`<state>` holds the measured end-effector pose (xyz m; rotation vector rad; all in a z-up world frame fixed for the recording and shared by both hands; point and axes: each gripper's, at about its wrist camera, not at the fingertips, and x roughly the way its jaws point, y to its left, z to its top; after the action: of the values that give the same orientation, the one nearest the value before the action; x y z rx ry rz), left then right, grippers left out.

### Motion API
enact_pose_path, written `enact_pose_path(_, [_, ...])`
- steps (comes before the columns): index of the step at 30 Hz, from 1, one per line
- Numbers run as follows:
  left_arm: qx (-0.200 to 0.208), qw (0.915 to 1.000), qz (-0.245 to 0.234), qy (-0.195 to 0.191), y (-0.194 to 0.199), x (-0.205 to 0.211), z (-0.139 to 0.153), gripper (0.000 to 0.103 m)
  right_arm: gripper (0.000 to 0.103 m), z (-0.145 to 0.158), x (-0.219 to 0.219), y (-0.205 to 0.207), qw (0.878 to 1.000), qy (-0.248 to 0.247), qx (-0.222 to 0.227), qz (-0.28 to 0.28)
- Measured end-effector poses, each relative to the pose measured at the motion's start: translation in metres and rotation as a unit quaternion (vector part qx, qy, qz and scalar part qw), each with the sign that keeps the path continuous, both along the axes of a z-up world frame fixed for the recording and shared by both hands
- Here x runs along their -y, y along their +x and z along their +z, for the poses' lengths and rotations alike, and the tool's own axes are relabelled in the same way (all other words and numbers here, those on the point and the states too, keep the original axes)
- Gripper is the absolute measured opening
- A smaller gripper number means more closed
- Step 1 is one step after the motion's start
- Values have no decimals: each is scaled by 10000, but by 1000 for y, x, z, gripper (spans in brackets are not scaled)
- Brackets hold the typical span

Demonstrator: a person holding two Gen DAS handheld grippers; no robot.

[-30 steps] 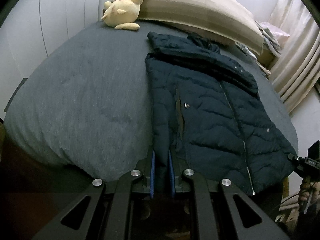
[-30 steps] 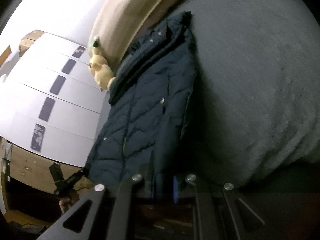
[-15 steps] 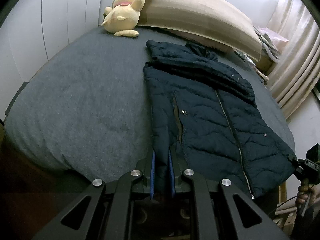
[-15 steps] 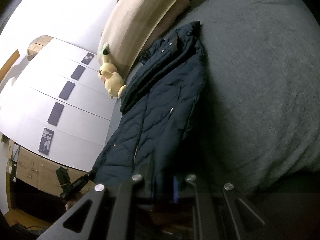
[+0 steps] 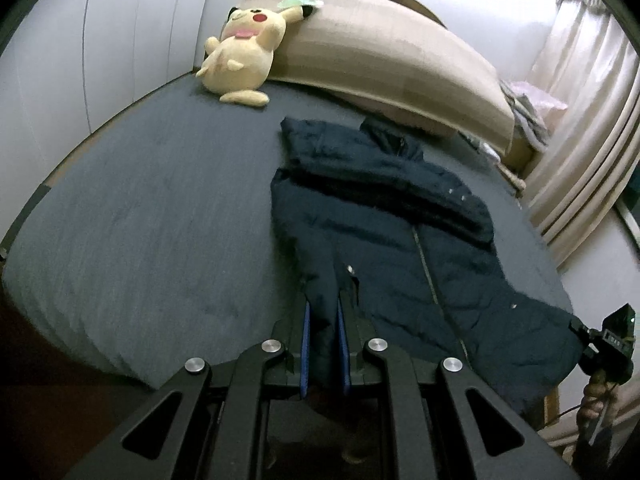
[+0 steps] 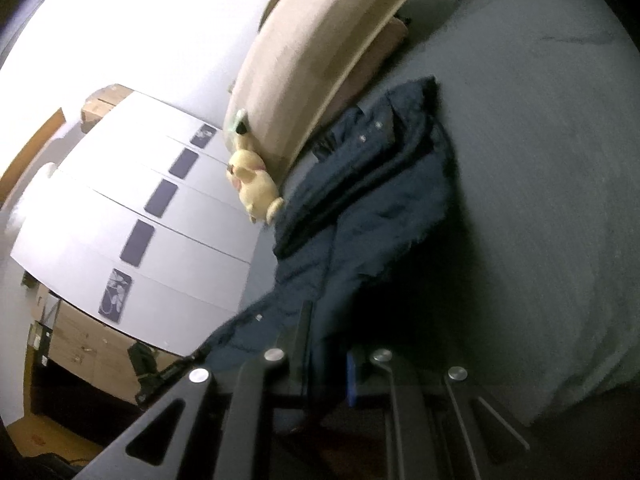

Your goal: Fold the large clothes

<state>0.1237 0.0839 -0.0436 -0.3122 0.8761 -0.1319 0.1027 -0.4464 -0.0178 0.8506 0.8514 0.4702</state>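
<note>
Dark quilted jacket (image 5: 400,240) was laid front-up on the grey bed (image 5: 140,220), collar toward the beige headboard (image 5: 380,52). Left gripper (image 5: 324,316) was clamped on one hem corner, right gripper (image 6: 328,340) clenched on the other, both corners raised off the mattress. Yellow plush toy (image 5: 240,64) was propped against the headboard

I'm in a bedroom: grey bed (image 5: 160,240), plush toy (image 5: 240,68) at its headboard (image 5: 380,52), curtains (image 5: 580,140) beside it.
</note>
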Motion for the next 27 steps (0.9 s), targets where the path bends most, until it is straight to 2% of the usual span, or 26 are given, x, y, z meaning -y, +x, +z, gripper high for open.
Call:
enact_pose_path(6, [236,9997,11,-85,11,1,17,13,13,19,-3,10,9995,107,298,-78])
enact_pose_path(23, [435,9986,155,-243,-38,-13,26,13,13,44,-1,-35,9973,113,707,-134])
enact_pose_path(27, [407,9988,203,-190,-38,-15,29,13,13,53,4,-40,9967,95,788,-146])
